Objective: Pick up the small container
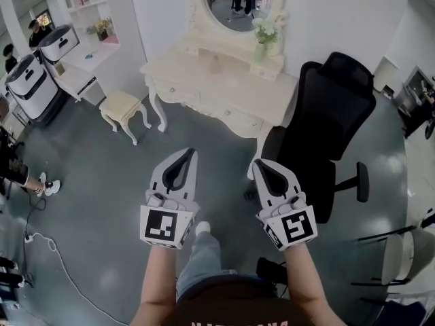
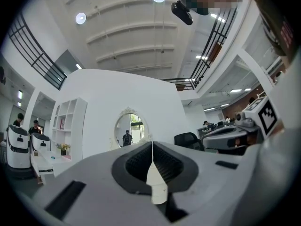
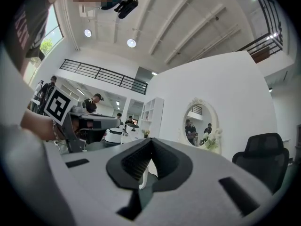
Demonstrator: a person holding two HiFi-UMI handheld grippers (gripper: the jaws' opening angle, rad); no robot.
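I cannot make out a small container on the cream dressing table [image 1: 217,87] from this distance; the table stands ahead against the white wall, under an oval mirror [image 1: 238,2]. My left gripper [image 1: 188,153] and right gripper [image 1: 259,163] hang side by side over the grey floor, short of the table, both pointing at it. Both are shut with nothing between the jaws. In the left gripper view the left gripper [image 2: 152,145] has its pads pressed together, mirror [image 2: 130,128] behind. The right gripper [image 3: 150,141] shows the same in its own view.
A black office chair [image 1: 326,128] stands right of the table, close to my right gripper. A cream stool [image 1: 123,109] sits to the left of the table. A vase of flowers [image 1: 264,38] is on the tabletop. White robots [image 1: 30,80] and people are far left; a cable [image 1: 51,253] lies on the floor.
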